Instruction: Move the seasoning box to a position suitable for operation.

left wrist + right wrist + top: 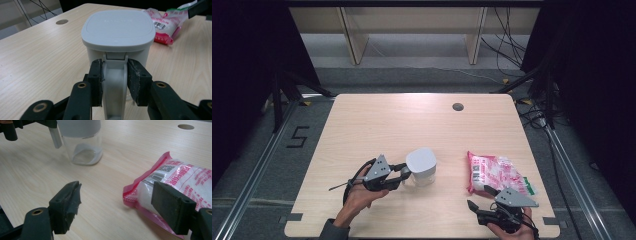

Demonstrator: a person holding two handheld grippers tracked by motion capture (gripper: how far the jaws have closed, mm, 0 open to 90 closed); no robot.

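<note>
The table (pixel 377 120), light wood with rounded corners, carries two items toward its near edge and has a round grommet hole (pixel 457 106) near the far edge, right of centre.

The pink and white bag (pixel 494 172) lies flat near the right edge, toward the near right corner (barcode and printed label facing up). It is sealed and holds white contents.

The jar (pixel 422 167) stands upright about mid-width of the table, nearer the near edge than the far. It has a square grey-white lid, a clear lower body and a handle (pixel 114 82) on the side facing the person.

The left gripper (pixel 114 80) is level at the jar's left side, its pads clamped on the handle from both sides.

The right gripper (pixel 120 207) sits at the near right corner, jaws wide apart, one pad over bare wood and the other over the bag's near end; whether that pad touches the bag cannot be told.
</note>
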